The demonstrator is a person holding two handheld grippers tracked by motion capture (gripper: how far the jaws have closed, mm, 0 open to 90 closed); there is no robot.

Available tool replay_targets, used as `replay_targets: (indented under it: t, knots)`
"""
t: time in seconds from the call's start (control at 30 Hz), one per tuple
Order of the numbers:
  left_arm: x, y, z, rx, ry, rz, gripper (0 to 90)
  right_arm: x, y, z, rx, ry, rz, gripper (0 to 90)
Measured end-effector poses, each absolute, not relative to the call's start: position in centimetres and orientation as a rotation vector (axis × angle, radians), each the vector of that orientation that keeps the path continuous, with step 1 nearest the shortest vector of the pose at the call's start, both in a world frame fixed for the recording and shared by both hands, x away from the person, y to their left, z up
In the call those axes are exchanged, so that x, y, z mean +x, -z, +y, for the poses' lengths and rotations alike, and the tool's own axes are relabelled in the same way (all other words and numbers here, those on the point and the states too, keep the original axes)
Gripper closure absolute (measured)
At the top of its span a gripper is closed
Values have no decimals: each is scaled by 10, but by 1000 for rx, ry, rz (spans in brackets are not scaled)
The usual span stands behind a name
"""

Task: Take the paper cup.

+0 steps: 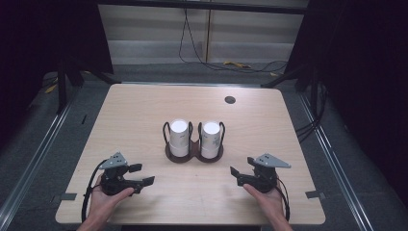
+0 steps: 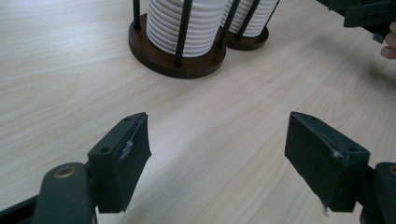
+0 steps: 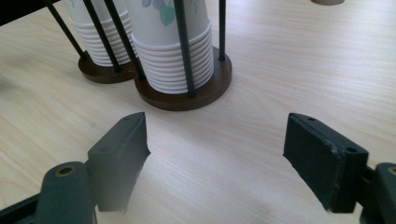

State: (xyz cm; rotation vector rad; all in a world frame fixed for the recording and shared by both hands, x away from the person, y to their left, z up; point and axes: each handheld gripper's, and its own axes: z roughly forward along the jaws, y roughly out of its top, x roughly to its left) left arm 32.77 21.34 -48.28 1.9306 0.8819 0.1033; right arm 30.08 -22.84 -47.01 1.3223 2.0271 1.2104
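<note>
Two stacks of paper cups stand in the middle of the table [image 1: 144, 103], each one kept inside a small rack of thin black rods on a round brown base, and the two bases touch each other. I think the rods are there to hold the tall stacks upright, so that one cup can be lifted from the top without the rest falling. The left stack [image 1: 178, 137] and the right stack [image 1: 211, 139] are both upside down, so the white bottoms face the high camera. The left gripper [image 1: 142, 174] is held low over the near left part of the table, and its jaws are wide apart with nothing between them; in the left gripper view the left stack [image 2: 184, 25] is ahead and a little to the left of the line between the jaws, well apart from them. The right gripper [image 1: 236, 176] is on the near right side, also with its jaws apart and empty. From its own view the right stack [image 3: 173, 44] is in front, near but not touching, a little to the left. Both hands seem to wait before reaching.
</note>
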Motion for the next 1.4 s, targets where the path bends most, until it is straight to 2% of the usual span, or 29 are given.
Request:
replay_targets:
  t: [0.53,0.57,0.9,1.4]
  knots:
    - [330,483,210,1949,-87,872,223,300,467,-223,1293,-1251,2133,229]
    - [330,483,209,1951,-91,866,224,300,467,-223,1276,-1256,2145,272]
    - [331,484,209,1961,-89,869,228,303,462,-222,1246,-1282,2198,270]
    - [328,482,208,1966,-92,854,235,309,438,-211,1157,-1354,2272,289]
